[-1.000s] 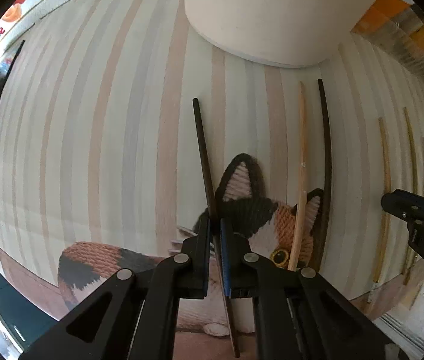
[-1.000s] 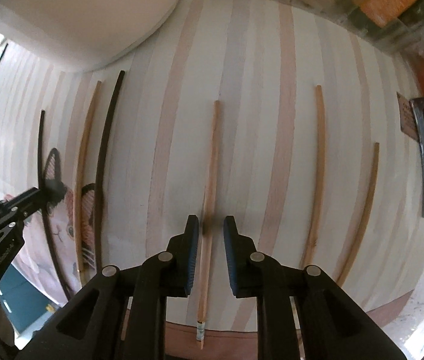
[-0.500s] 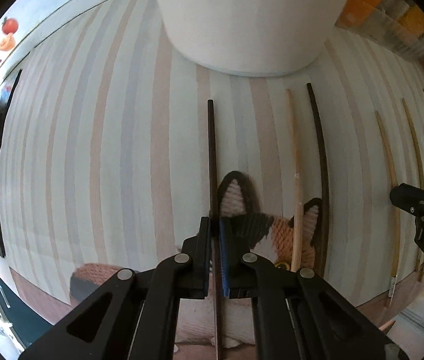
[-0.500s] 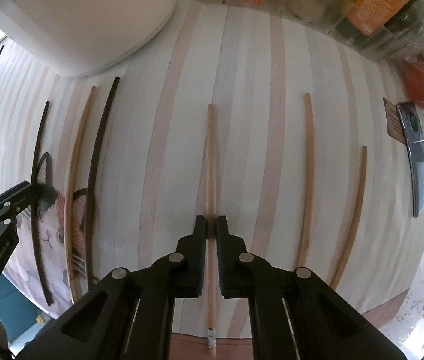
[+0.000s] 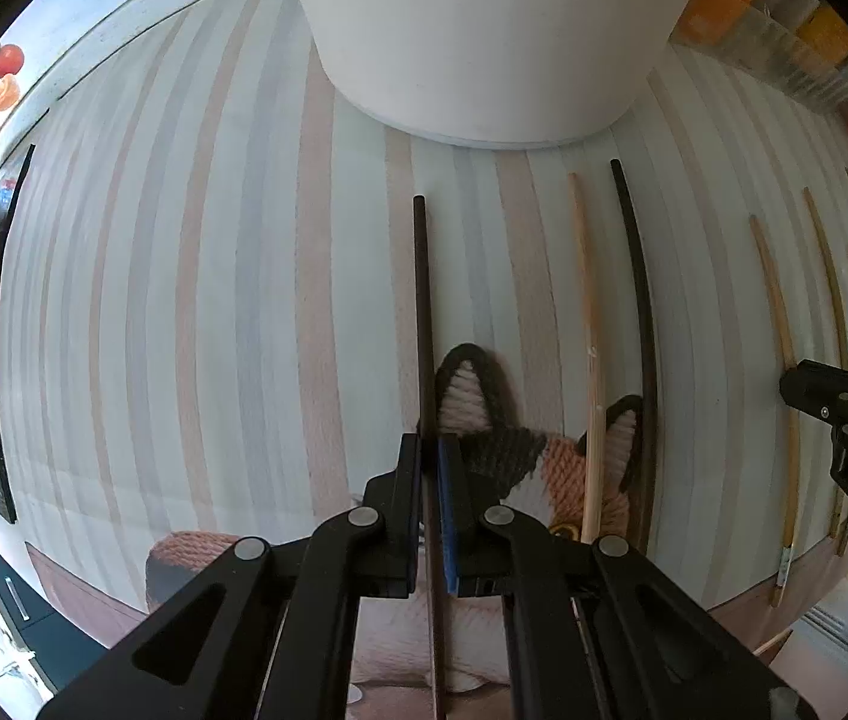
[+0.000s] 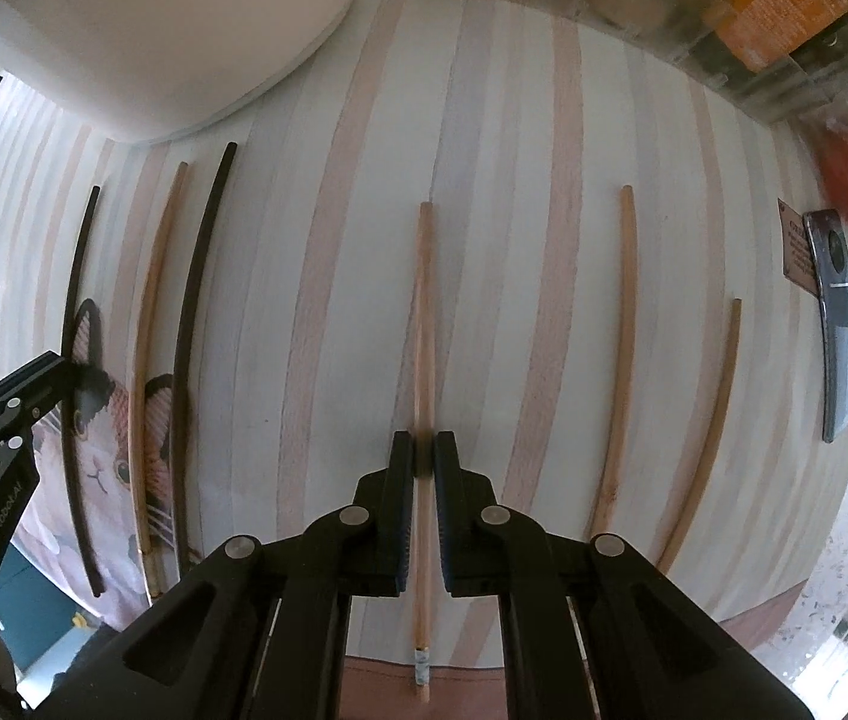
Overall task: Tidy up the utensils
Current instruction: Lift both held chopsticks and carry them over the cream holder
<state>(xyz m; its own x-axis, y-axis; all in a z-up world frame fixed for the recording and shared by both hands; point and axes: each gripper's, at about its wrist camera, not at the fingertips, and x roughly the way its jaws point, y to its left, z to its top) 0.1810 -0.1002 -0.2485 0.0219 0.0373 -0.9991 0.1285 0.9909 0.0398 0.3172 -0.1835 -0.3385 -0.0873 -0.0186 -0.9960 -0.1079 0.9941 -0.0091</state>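
Clamping dark chopstick (image 5: pixel 422 324) in left gripper (image 5: pixel 430 474), light wooden chopstick (image 6: pixel 423 324) in right gripper (image 6: pixel 422 462), both lying along striped cloth (image 5: pixel 184 330) on bench. Risking thin sticks pivoting or slipping under off-centre pinch. White container (image 5: pixel 484 30) standing behind; cat mat (image 5: pixel 544 462) near edge.

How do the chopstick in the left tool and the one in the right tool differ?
The chopstick in the left tool is the dark chopstick; the right tool grips the light wooden chopstick. The dark one's near part crosses the cat-face mat; the wooden one lies over the bare striped cloth. The wooden one has a pale band near its near end. Both are gripped around midlength, pointing away.
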